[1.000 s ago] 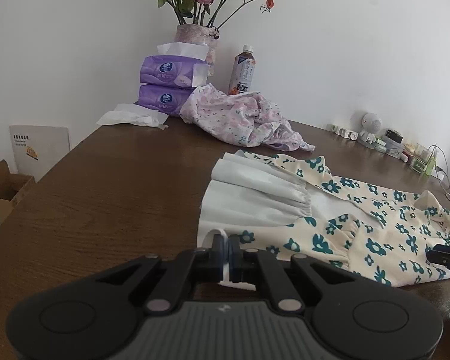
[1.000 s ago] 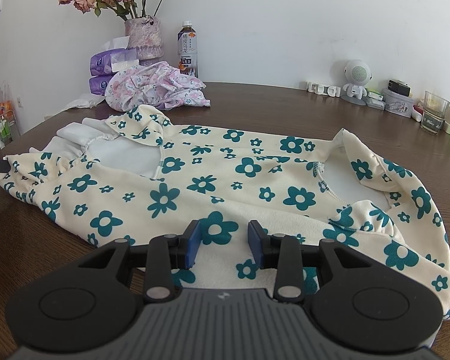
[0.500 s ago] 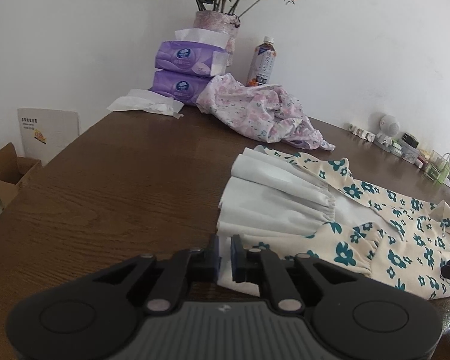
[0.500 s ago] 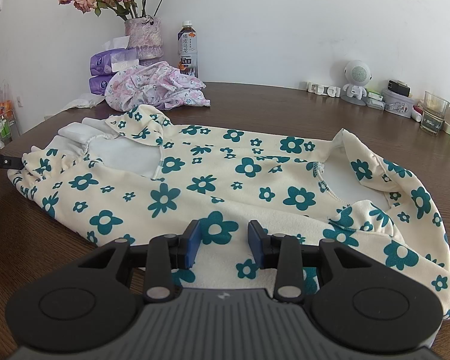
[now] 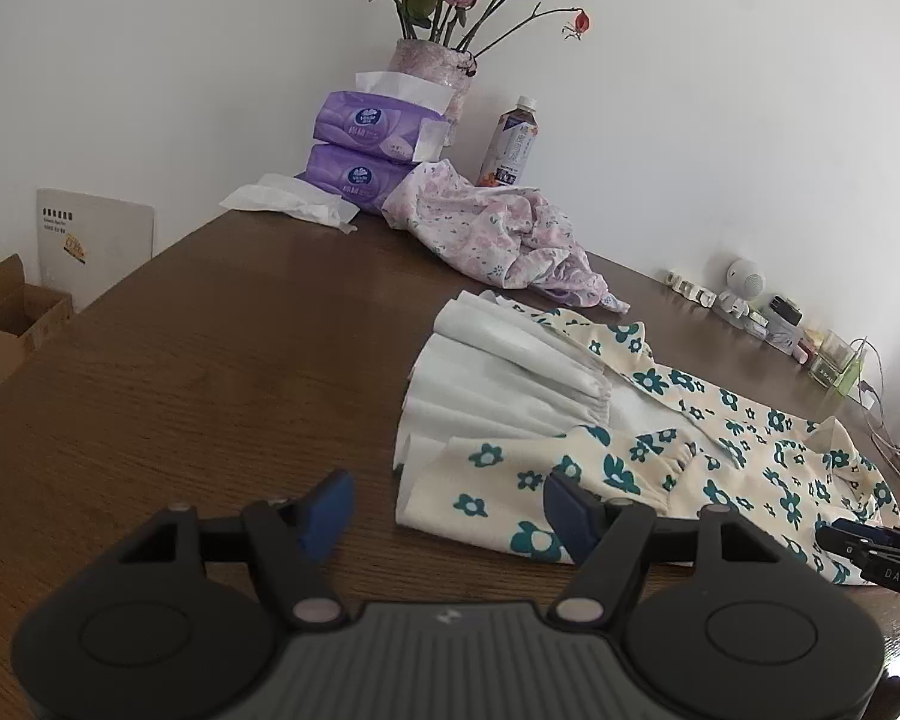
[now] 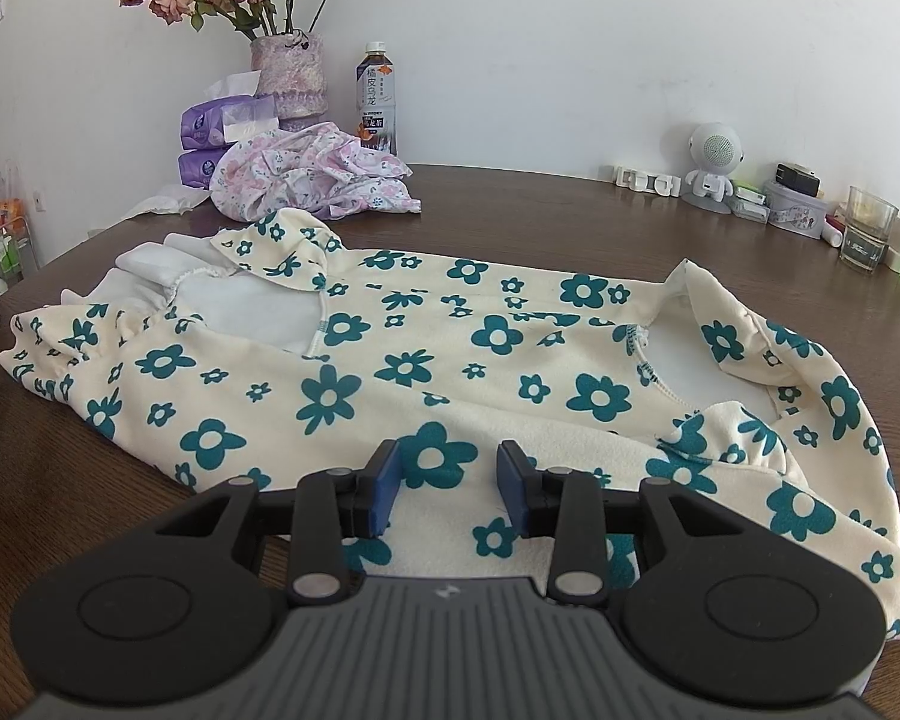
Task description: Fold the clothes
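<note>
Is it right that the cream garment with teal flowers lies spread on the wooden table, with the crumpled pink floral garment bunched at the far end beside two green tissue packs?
Not quite: the tissue packs are purple, not green, as the left wrist view shows. The rest holds: the cream garment lies spread on the wooden table, and the pink floral garment is bunched at the far end beside the packs.

One cream garment with teal flowers point(image 6: 450, 348), one crumpled pink floral garment point(image 6: 312, 180), two stacked purple tissue packs point(image 5: 366, 156), one drink bottle point(image 6: 377, 99), one vase of roses point(image 6: 291, 75), one glass point(image 6: 867, 228), one cardboard box point(image 5: 12, 318), two grippers counted.
</note>
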{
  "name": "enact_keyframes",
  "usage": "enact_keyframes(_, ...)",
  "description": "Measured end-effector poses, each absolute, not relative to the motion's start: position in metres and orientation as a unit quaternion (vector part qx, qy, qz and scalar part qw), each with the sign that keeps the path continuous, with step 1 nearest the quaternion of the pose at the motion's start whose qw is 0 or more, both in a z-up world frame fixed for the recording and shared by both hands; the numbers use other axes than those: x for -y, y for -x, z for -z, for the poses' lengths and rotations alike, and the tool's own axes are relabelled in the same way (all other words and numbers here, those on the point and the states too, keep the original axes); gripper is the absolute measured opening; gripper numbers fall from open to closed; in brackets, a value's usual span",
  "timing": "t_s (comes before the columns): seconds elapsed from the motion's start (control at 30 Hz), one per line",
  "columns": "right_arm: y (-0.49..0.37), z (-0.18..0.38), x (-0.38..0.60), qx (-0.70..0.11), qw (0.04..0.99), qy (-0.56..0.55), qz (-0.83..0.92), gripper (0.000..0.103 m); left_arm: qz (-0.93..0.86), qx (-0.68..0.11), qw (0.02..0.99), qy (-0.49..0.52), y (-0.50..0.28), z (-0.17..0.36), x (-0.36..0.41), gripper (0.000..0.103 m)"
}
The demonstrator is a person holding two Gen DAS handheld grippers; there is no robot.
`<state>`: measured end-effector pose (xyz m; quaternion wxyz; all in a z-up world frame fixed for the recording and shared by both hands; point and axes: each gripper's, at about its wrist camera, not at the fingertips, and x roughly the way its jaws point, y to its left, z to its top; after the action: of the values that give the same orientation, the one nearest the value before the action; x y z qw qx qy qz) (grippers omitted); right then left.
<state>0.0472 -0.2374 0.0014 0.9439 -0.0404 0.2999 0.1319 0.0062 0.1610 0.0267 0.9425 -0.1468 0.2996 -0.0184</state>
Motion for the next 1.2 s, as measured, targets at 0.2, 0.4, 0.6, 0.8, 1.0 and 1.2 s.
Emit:
enact_keyframes(0.2, -0.046, -0.001, 0.237, -0.3, 0.944, 0.041, -0.132, 0.036, -0.028, -0.312, 0.943, 0.109, -0.012, -0.02, -0.15, 0.076)
enact_keyframes(0.4, -0.046, -0.001, 0.237, -0.3, 0.944, 0.04, -0.132, 0.036, -0.035, -0.301, 0.95, 0.07, -0.01, -0.021, -0.139, 0.085)
enact_keyframes(0.6, -0.046, -0.001, 0.236, -0.3, 0.944, 0.04, -0.134, 0.038, -0.021, -0.314, 0.946, 0.08, -0.016, -0.017, -0.138, 0.084)
enact_keyframes(0.8, -0.046, -0.001, 0.236, -0.3, 0.944, 0.04, -0.134, 0.038, -0.033, -0.32, 0.944, 0.067, -0.019, -0.016, -0.133, 0.077)
enact_keyframes(1.0, -0.045, -0.001, 0.236, -0.3, 0.944, 0.04, -0.135, 0.039, -0.035, -0.319, 0.946, 0.055, -0.021, -0.017, -0.129, 0.049)
enact_keyframes(1.2, -0.046, -0.001, 0.237, -0.3, 0.943, 0.039, -0.136, 0.04, -0.036, -0.317, 0.946, 0.061, -0.022, -0.017, -0.131, 0.012)
